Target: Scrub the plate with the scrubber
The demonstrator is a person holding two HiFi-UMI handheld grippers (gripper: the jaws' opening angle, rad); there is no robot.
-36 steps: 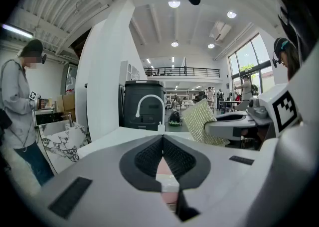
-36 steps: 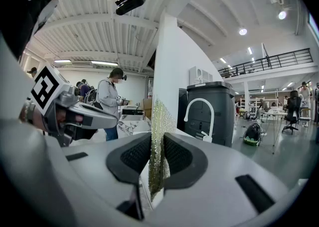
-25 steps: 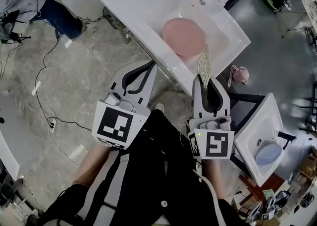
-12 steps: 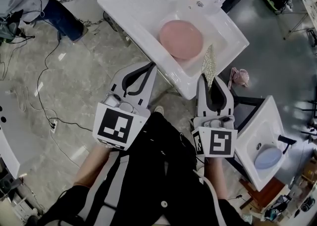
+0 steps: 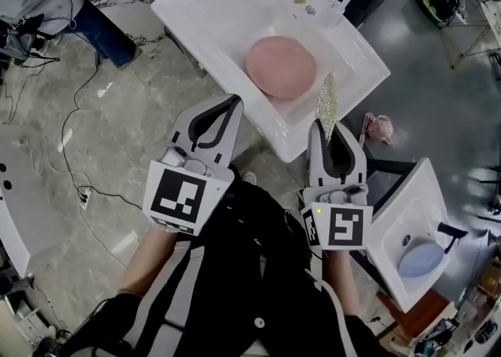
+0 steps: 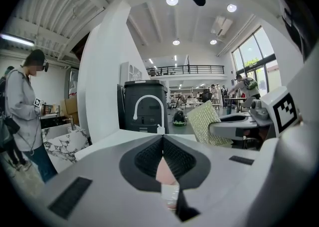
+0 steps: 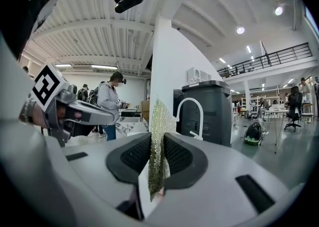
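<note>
right claw (image 5: 329, 128): mine, clamped tight on the sparkly scrubber (image 5: 326, 102)
left claw (image 5: 233, 103): jaws squeezed together, nothing in them, parked at the near edge of the sink (image 5: 211, 3)
plate (image 5: 280, 66): pink, lying in the sink basin, scrubber tip just beside its rim

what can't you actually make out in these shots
- Pink round plate: whether it is dirty; too small in the head view.
- That plate in the left gripper view: nearly all hidden behind the shut left gripper.
- Glittery gold mesh scrubber: its lower end, buried inside the right gripper, right gripper view.
</note>
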